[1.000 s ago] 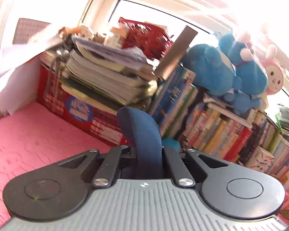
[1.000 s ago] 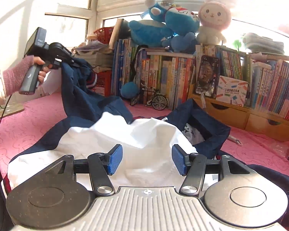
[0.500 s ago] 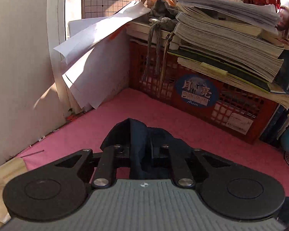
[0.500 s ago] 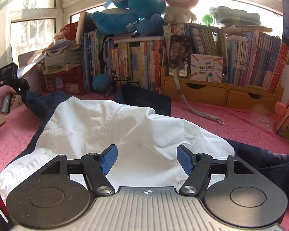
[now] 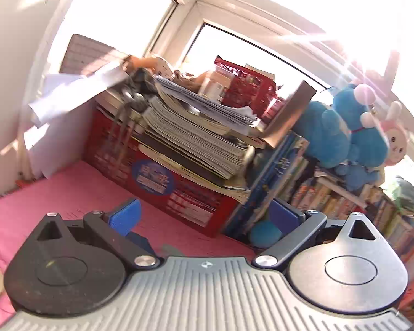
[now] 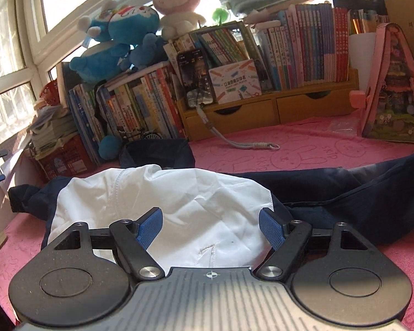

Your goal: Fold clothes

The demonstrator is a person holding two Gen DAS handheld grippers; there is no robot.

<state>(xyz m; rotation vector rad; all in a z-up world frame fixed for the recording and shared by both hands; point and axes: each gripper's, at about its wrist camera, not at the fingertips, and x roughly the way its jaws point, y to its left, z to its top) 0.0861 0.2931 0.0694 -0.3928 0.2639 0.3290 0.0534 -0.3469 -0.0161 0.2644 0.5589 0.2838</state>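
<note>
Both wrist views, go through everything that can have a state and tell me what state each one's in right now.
Left gripper: open, jaws just opened, nothing between them.
Right gripper: open, jaws just widened, over the white panel, not gripping.
Jacket: unfolded, spread on the pink cover, white panel up.
Left sleeve: released, lying flat.
Wooden drawers: closed.
Phone: upright, screen lit.

Creased white-and-navy cloth jacket (image 6: 162, 207) on textured pink mat (image 6: 303, 149)
</note>
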